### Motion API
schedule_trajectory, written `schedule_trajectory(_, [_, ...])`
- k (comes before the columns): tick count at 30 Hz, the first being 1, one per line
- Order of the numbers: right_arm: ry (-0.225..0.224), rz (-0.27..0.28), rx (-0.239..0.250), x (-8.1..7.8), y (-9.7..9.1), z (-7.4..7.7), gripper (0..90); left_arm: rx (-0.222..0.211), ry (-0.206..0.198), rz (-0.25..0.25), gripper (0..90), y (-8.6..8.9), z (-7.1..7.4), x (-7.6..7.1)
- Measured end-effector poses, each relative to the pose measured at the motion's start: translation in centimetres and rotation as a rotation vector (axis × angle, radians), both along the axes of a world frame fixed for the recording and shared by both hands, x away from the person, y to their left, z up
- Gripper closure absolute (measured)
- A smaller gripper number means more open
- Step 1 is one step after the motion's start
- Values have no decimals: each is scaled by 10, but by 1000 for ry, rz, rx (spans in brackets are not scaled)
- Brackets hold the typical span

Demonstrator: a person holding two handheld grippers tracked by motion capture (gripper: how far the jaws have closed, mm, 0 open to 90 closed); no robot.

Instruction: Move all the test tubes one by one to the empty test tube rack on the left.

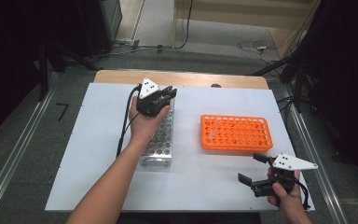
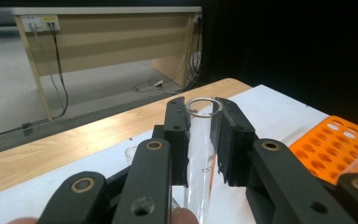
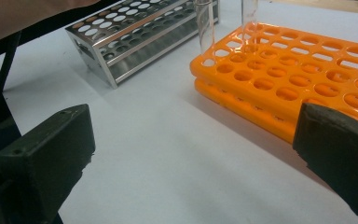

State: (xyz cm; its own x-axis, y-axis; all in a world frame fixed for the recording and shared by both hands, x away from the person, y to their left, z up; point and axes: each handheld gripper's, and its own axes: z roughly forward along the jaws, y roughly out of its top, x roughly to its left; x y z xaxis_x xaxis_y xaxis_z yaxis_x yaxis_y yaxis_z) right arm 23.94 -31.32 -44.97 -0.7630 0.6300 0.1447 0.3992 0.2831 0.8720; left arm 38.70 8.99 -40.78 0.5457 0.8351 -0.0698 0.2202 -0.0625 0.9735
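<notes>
A clear glass tube (image 2: 200, 154) stands clamped between the narrow black jaws of the left gripper (image 1: 164, 96), held above the far end of the metal rack (image 1: 161, 140) on the white table (image 1: 98, 154). In the left gripper view, the tube runs upright through the gap, its open rim level with the fingertips (image 2: 175, 105) and its lower length dropping below the pads, toward the person's thumb. Both pads press its sides near the top, leaving little glass above the grip.

The right gripper (image 1: 256, 167) waits near the table's front edge, jaws spread wide and holding nothing, the orange rack (image 1: 235, 133) just beyond its fingertips; two more tubes (image 3: 204, 23) stand in that rack's far corner.

The step appears to be carrying the tube across to the orange rack. Doing it well likely means keeping the tube vertical, squeezing no harder than needed on thin glass, lining its base over a free hole before lowering, and opening only once the rack bears it.
</notes>
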Motion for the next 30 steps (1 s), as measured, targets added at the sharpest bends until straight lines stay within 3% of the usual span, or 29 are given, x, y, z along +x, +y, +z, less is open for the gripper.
schedule_trajectory(11, [-1, 4, 8, 0, -1, 0, 0, 7, 26, 22, 761, -1, -11, 10])
schedule_trajectory(18, [0, 7, 9, -1, -1, 0, 0, 55, 35, 38, 761, -4, -15, 10])
schedule_trajectory(30, [1, 13, 3, -1, 0, -1, 0, 81, 102, 43, 759, -1, -21, 8])
